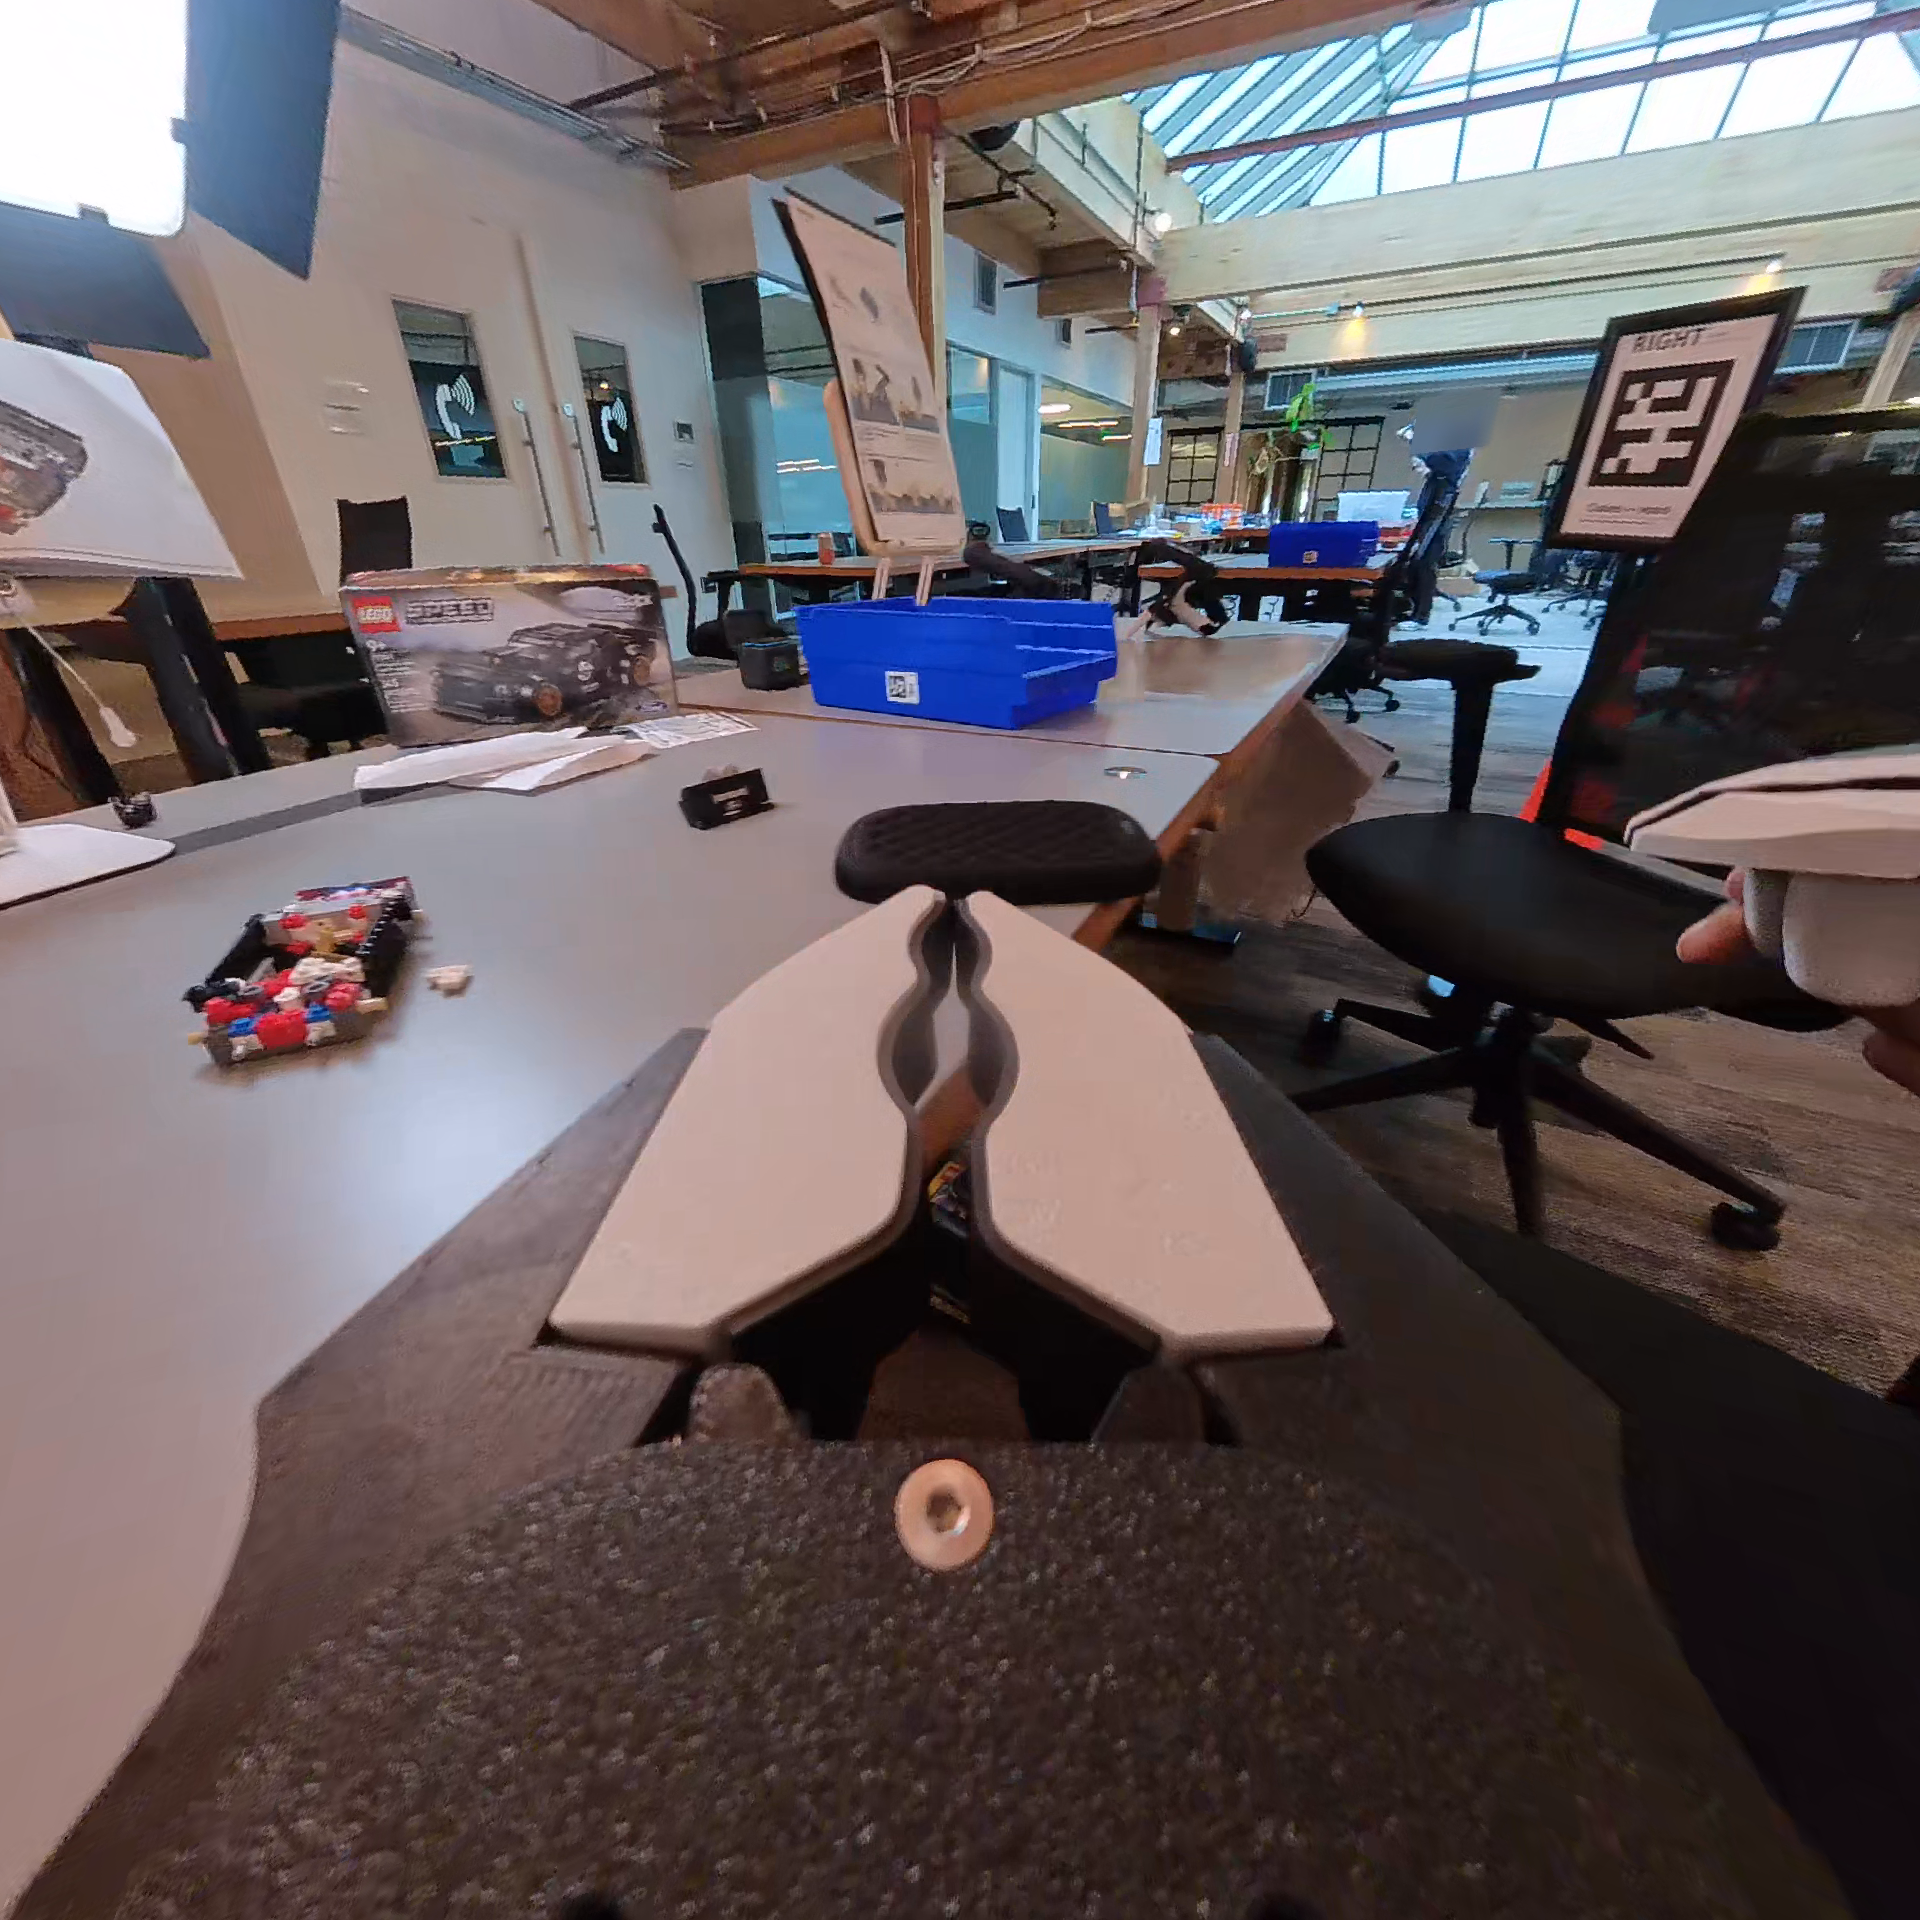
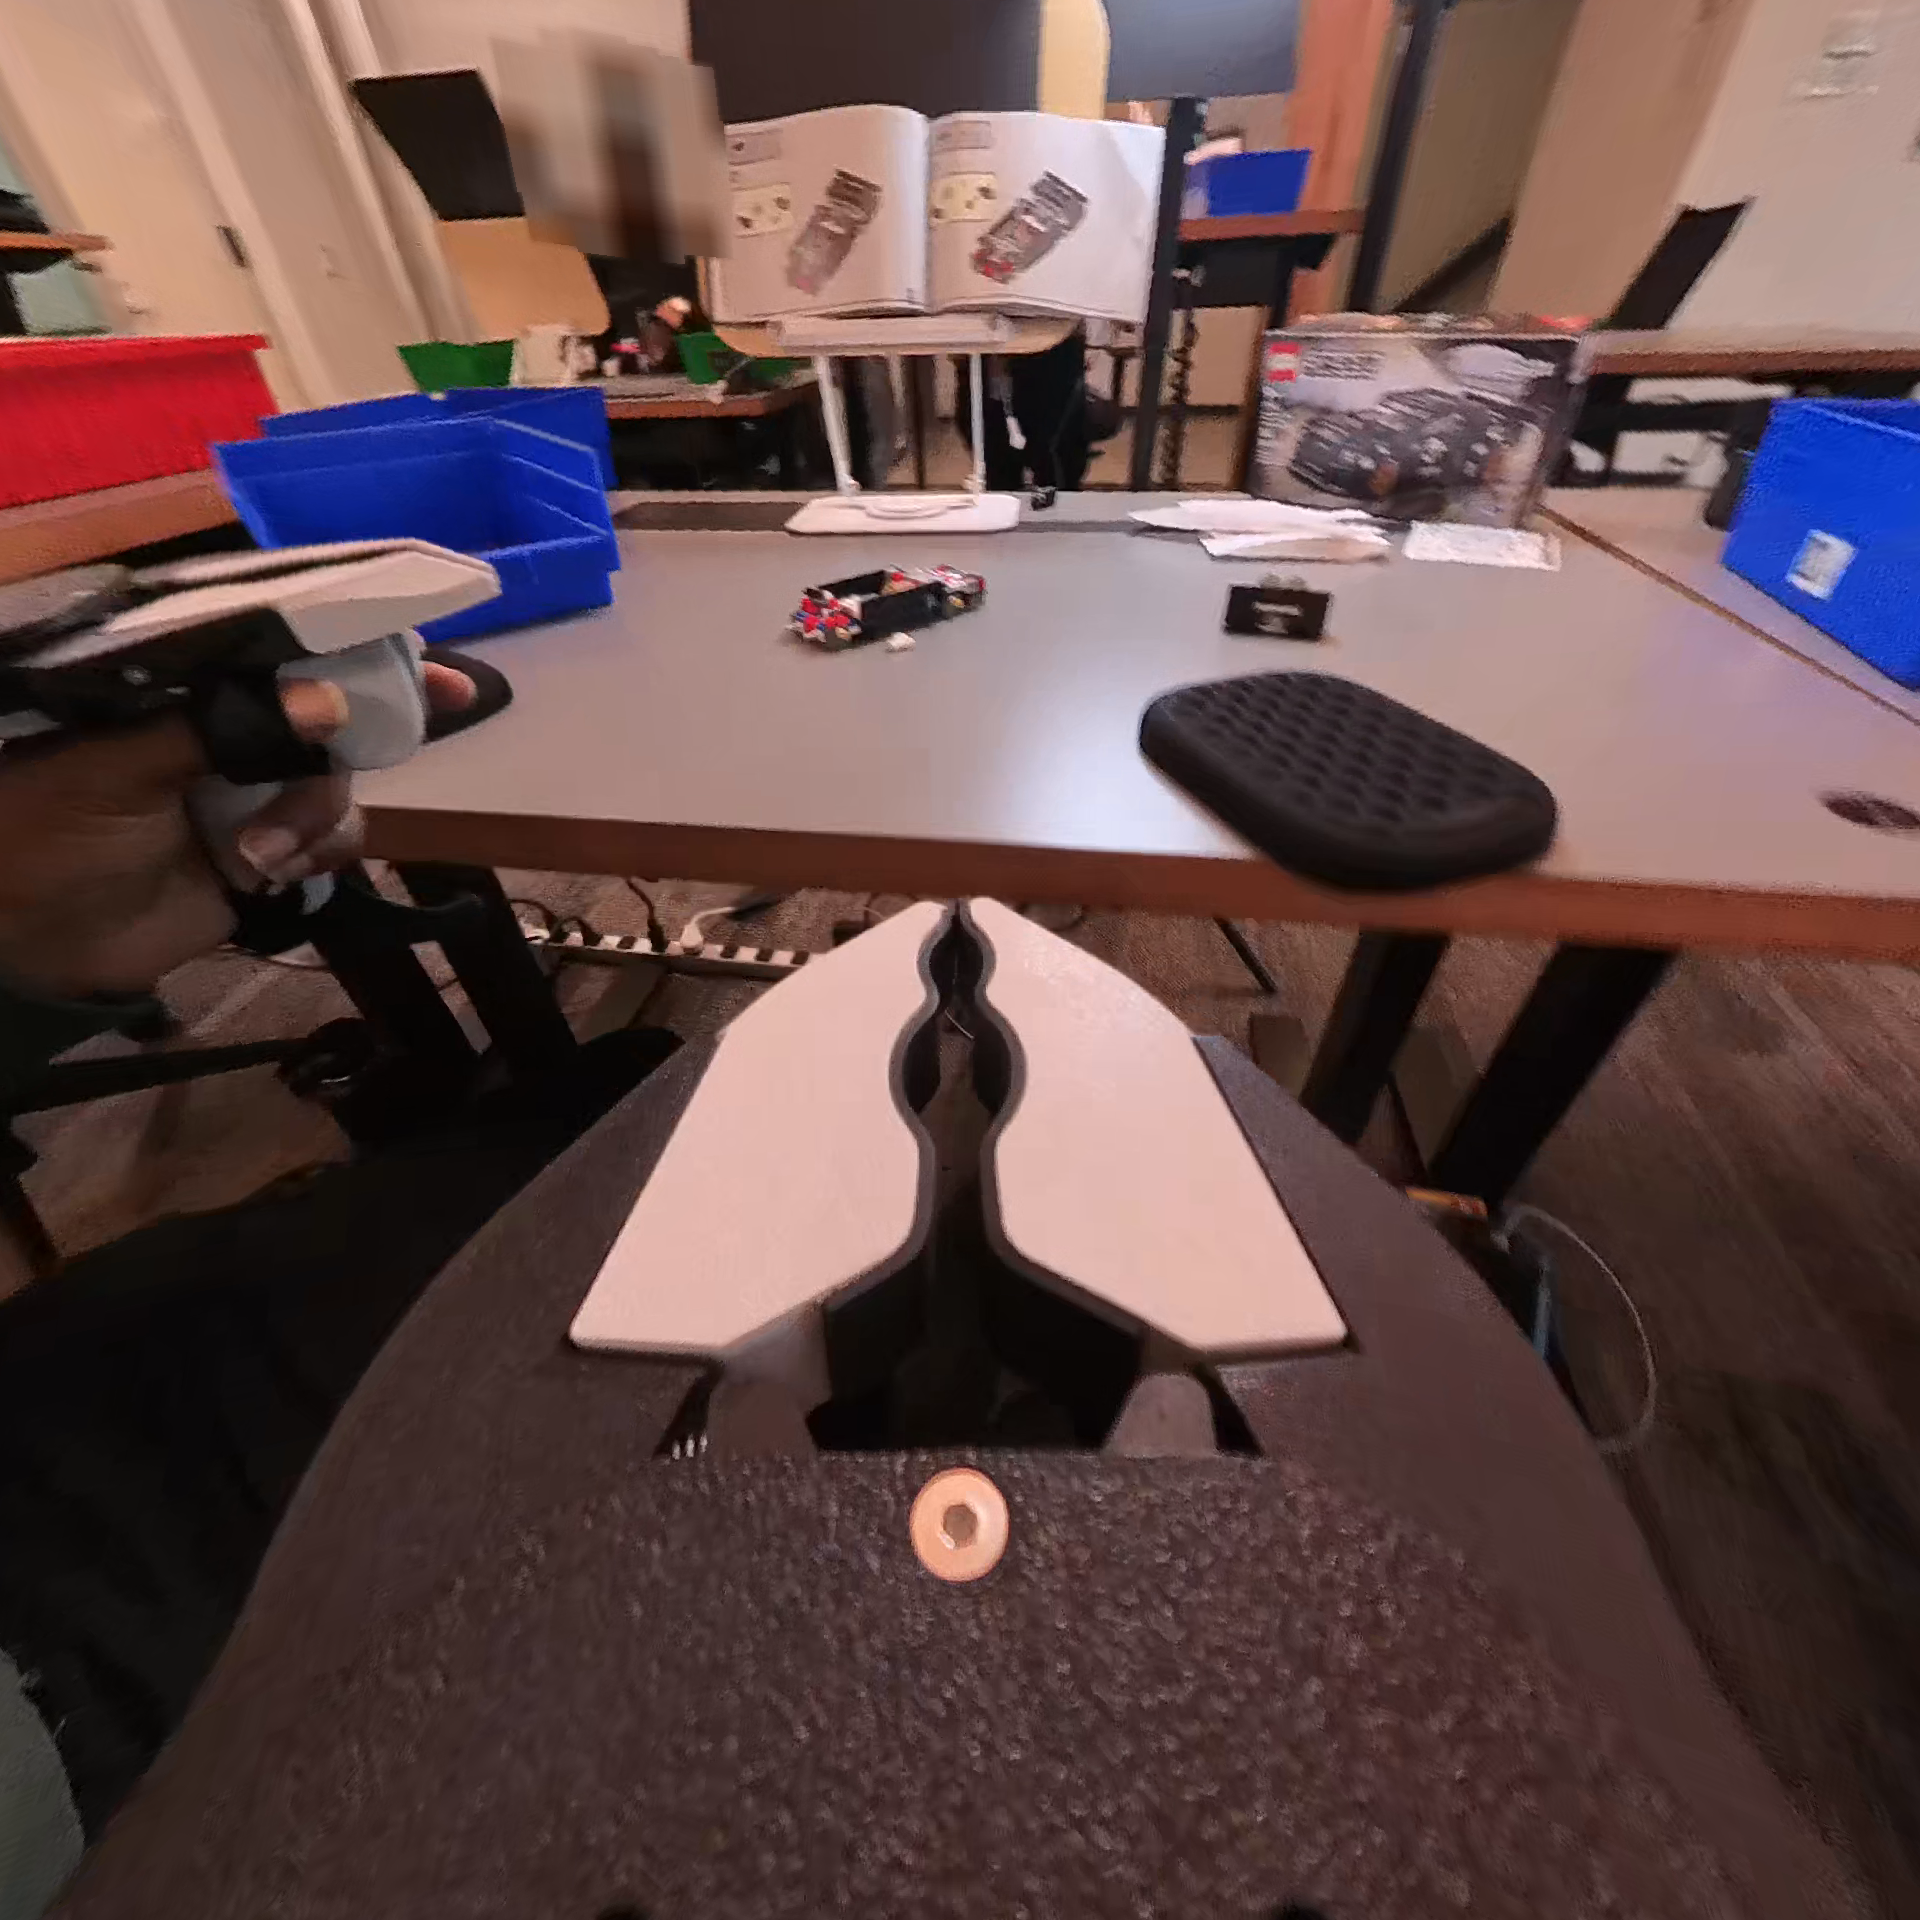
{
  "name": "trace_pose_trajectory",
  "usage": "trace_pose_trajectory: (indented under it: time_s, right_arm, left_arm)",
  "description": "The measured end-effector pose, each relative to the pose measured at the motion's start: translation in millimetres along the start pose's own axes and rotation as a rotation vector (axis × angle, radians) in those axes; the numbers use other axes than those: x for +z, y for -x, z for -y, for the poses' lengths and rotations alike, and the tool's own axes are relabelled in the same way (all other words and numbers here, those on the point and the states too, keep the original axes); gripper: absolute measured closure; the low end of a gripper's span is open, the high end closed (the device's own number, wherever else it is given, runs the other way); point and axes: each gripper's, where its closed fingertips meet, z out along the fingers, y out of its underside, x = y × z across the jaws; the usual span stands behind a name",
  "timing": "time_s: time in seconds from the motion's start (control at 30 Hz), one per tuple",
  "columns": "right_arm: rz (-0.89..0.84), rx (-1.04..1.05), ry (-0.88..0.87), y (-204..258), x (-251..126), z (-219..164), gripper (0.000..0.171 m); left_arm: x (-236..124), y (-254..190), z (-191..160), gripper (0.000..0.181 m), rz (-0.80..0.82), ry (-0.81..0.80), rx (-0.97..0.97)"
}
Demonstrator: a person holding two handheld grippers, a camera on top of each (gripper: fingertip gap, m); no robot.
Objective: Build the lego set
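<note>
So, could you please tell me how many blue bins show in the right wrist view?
3: a blue bin at the table's left edge, a second bin at far right, a third bin in the background.

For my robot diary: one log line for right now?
left gripper: shut, empty | right gripper: shut, empty | lego car: half-built, on table, untouched

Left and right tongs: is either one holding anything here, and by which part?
Nothing is held. The left tongs and right tongs are both shut on nothing, short of the table. The partly built lego car lies untouched on it.
</note>
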Motion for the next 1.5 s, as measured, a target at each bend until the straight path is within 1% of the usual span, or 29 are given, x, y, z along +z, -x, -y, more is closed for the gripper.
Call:
trace_pose_trajectory:
  time_s: [0.1,0.23,0.33,0.43,0.5,0.57,0.63,0.7,0.77,0.83,0.9,1.0,1.13,1.2,1.27,1.33,1.4,1.5]
  right_arm:
    - [-0.063,0.04,-0.007,-1.3,-42.5,-8.3,0.169]
    - [-0.081,0.058,-0.008,0.1,-82.8,-12.8,0.167]
    - [-0.094,0.04,0.003,-5.3,-103.8,-25.4,0.167]
    - [-0.112,0.027,0.035,-21.2,-114.2,-43.5,0.167]
    - [-0.129,0.008,0.061,-40.2,-115.6,-52.4,0.166]
    - [-0.145,-0.019,0.071,-66.3,-111.5,-58.6,0.165]
    - [-0.169,-0.046,0.077,-99.5,-101.6,-67.3,0.164]
    - [-0.188,-0.057,0.077,-135.1,-87.0,-79.2,0.163]
    - [-0.2,-0.061,0.06,-167.0,-71.1,-86.7,0.162]
    - [-0.217,-0.064,0.033,-191.2,-55.2,-80.2,0.162]
    - [-0.235,-0.065,0.019,-204.3,-41.8,-55.2,0.162]
    - [-0.262,-0.046,0.036,-206.3,-32.5,6.3,0.162]
    - [-0.292,0.0,0.087,-189.8,-36.7,104.8,0.16]
    - [-0.32,0.023,0.095,-181.4,-44.1,159.4,0.16]
    - [-0.366,0.032,0.094,-174.7,-54.2,211.5,0.159]
    - [-0.407,0.041,0.097,-168.6,-63.8,252.7,0.159]
    - [-0.441,0.056,0.089,-163.5,-72.1,283.1,0.159]
    - [-0.492,0.056,0.091,-159.8,-83.9,307.9,0.158]
  left_arm:
    - [-19.4,-32.4,6.7,0.181,-0.001,-0.006,0.013]
    - [-35.2,-64.7,2.8,0.181,-0.01,0.009,0.007]
    - [-35.0,-83.6,-12.3,0.181,-0.034,0.044,0.002]
    - [-22.3,-98.2,-24.6,0.181,-0.081,0.064,0.017]
    - [-4.0,-104.6,-29.3,0.181,-0.12,0.073,0.045]
    - [24.3,-109.3,-40.4,0.181,-0.177,0.113,0.07]
    - [60.7,-110.7,-56.7,0.177,-0.24,0.151,0.095]
    - [102.1,-111.5,-67.6,0.175,-0.307,0.145,0.109]
    - [143.4,-118.1,-61.9,0.175,-0.382,0.076,0.119]
    - [177.7,-125.8,-40.4,0.178,-0.435,-0.036,0.119]
    - [201.2,-125.4,-8.2,0.179,-0.452,-0.102,0.064]
    - [221.7,-98.8,40.9,0.179,-0.387,-0.052,0.055]
    - [221.0,-61.3,126.0,0.178,-0.322,0.051,0.034]
    - [219.1,-42.7,161.6,0.179,-0.258,0.115,0.032]
    - [217.2,-32.0,193.9,0.177,-0.228,0.165,-0.029]
    - [217.1,-24.7,219.0,0.176,-0.196,0.202,-0.115]
    - [218.5,-26.1,240.3,0.175,-0.21,0.197,-0.191]
    - [227.5,-38.3,258.9,0.174,-0.283,0.177,-0.21]
